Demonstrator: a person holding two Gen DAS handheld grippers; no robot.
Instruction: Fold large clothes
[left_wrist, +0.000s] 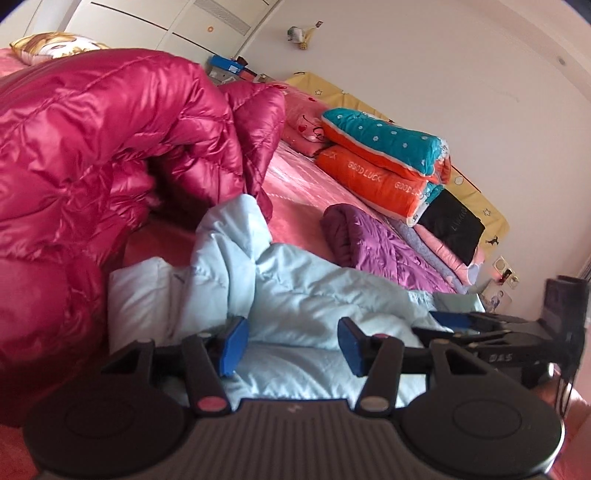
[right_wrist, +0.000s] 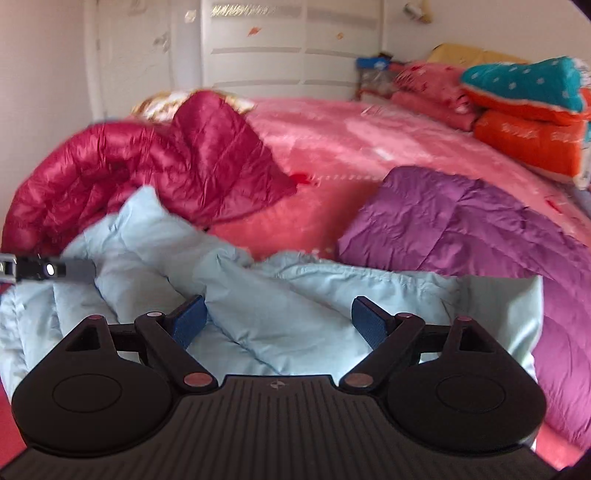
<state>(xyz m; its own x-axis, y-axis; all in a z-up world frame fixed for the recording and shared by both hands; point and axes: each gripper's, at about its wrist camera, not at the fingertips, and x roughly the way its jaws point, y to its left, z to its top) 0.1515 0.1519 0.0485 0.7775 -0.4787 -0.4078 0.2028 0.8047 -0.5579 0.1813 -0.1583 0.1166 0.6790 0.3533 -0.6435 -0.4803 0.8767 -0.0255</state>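
While my left gripper (left_wrist: 291, 345) hangs released over the light blue jacket (left_wrist: 295, 295), I see its blue pads apart, pinching nothing. Beyond my right gripper (right_wrist: 279, 319), likewise released, lies the purple jacket (right_wrist: 461, 229).

Right gripper (right_wrist: 279, 319) hovering over light blue jacket (right_wrist: 258, 291), jaws standing apart, nothing pinched between blue pads (right_wrist: 188, 319). Jacket lying crumpled on pink bedspread (right_wrist: 351, 147). Crimson puffer jacket (right_wrist: 155, 173) lying behind jacket, overlapping its far left edge. Purple quilted jacket (right_wrist: 461, 229) lying right of it, touching. Other gripper's tip (right_wrist: 48, 269) poking in at jacket's left edge. Folded orange and teal blankets (right_wrist: 532, 114) sitting well beyond jacket, far right.
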